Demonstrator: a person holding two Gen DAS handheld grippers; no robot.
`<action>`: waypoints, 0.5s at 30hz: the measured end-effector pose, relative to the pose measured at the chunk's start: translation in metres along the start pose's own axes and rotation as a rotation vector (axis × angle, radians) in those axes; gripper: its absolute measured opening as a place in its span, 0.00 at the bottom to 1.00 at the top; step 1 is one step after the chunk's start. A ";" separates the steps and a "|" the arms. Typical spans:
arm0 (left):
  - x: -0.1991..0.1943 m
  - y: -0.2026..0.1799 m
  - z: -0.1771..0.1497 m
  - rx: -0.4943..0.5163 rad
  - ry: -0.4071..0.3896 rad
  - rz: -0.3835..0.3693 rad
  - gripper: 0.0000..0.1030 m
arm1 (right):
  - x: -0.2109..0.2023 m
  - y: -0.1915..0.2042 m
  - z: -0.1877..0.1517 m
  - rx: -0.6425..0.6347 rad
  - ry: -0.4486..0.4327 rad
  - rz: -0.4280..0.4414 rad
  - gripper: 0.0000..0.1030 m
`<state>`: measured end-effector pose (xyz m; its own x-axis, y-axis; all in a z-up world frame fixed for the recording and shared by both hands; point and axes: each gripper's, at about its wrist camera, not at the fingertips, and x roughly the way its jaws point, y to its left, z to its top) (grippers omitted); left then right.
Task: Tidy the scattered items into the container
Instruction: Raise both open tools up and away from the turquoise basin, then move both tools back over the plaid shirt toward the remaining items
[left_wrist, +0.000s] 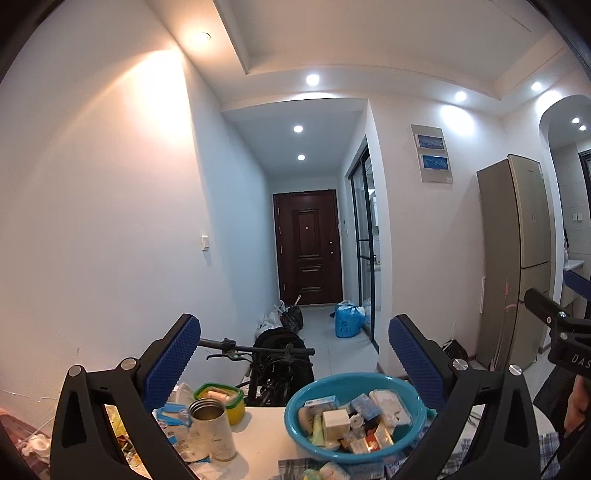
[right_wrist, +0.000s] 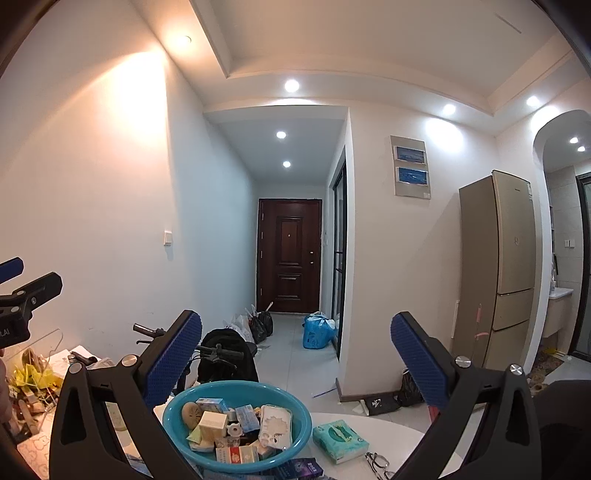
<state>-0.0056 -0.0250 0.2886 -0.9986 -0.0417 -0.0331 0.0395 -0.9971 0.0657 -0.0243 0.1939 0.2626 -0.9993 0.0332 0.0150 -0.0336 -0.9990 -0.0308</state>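
Note:
A blue plastic basin (left_wrist: 295, 428) (right_wrist: 173, 435) sits on the white table (left_wrist: 258, 443), filled with several small boxes and packets. My left gripper (left_wrist: 295, 354) is open and empty, raised above the basin. My right gripper (right_wrist: 295, 350) is open and empty, also above the basin. A green tissue pack (right_wrist: 340, 441) and a pair of glasses (right_wrist: 378, 463) lie on the table right of the basin. A small pack (left_wrist: 332, 470) lies on checked cloth in front of the basin.
A steel cup (left_wrist: 214, 428), a green-lidded yellow box (left_wrist: 221, 400) and a blue-white packet (left_wrist: 173, 421) stand left of the basin. A bicycle handlebar (left_wrist: 255, 349) is behind the table. A fridge (right_wrist: 506, 266) stands at the right. Clutter (right_wrist: 33, 380) lies at far left.

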 end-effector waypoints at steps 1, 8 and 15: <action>-0.007 0.001 -0.003 0.001 0.001 0.004 1.00 | -0.005 -0.001 -0.001 0.004 0.000 -0.001 0.99; -0.050 0.002 -0.027 0.027 0.019 0.016 1.00 | -0.032 -0.005 -0.013 0.016 0.013 -0.004 0.99; -0.082 0.010 -0.047 -0.001 0.026 0.010 1.00 | -0.055 -0.004 -0.019 0.011 -0.007 -0.007 0.99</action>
<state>0.0779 -0.0343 0.2454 -0.9969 -0.0530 -0.0583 0.0492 -0.9967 0.0646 0.0308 0.1971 0.2430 -0.9989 0.0400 0.0225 -0.0405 -0.9990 -0.0201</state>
